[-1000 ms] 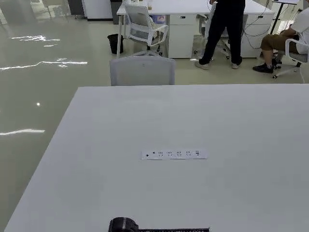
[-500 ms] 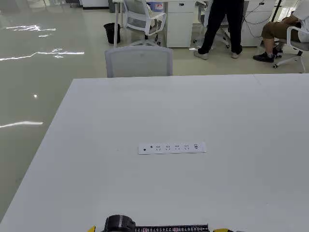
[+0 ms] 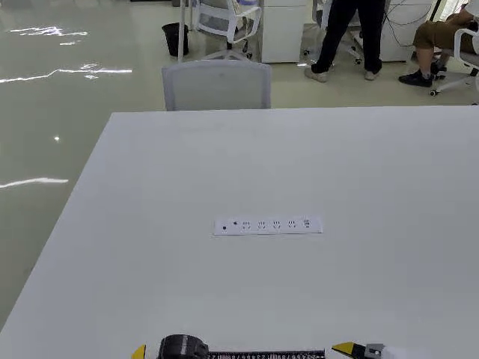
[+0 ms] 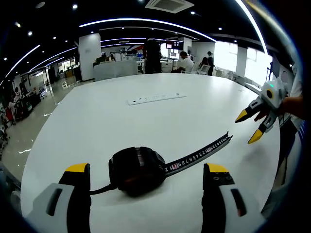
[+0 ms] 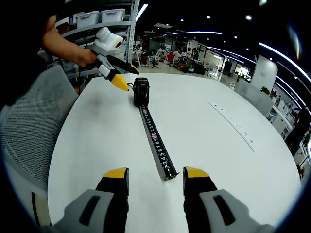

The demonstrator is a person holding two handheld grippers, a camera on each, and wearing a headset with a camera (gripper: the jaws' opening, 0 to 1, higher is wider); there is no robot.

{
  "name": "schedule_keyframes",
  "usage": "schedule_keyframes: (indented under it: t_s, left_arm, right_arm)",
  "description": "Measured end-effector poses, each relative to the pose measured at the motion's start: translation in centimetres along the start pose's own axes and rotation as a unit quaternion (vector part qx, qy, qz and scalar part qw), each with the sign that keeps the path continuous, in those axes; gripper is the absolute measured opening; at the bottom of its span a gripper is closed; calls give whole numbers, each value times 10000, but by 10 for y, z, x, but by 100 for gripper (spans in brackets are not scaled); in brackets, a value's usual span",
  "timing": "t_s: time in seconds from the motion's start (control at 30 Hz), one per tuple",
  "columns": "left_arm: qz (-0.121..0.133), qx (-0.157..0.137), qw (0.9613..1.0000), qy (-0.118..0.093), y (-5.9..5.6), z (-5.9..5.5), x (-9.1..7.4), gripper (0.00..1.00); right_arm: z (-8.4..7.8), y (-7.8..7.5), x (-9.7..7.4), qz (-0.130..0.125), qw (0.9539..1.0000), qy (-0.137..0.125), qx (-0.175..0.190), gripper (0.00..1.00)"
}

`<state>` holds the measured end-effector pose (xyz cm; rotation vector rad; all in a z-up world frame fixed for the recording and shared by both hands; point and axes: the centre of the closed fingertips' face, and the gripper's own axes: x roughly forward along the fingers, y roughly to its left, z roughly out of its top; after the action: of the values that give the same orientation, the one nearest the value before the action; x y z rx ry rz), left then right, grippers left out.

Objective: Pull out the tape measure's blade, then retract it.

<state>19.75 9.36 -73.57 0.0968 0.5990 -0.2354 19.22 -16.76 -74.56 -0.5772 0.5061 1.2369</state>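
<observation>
Two grippers (image 4: 146, 168) (image 5: 155, 172) seemingly nearer, one tape measure (image 5: 141, 91)

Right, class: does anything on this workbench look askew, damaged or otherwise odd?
Nothing stands out. The tape measure rests on the table, its blade lying flat and straight; the power strip sits square.

Head view above table (image 3: 150, 187), gripper views low and close, facing each other along blade (image 4: 204, 151)

Head view's bottom edge clips the tape measure (image 3: 182, 348) and its blade (image 3: 266, 354); I can't read the blade marks there. Top edge cuts the standing person (image 3: 368, 30) off above the waist.
</observation>
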Motion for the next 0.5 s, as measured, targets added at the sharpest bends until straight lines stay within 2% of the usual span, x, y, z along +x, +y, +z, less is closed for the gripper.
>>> schedule_keyframes:
  t_s: [0.3,0.5]
  left_arm:
    - [232,-109,9997,-58,8,4,7,93]
    - [272,-248,9993,53,10,-1,14,88]
  right_arm:
    - [-10,-16,10,163,9995,121,-257,42]
    - [-17,-21,17,283,9988,193,-362,38]
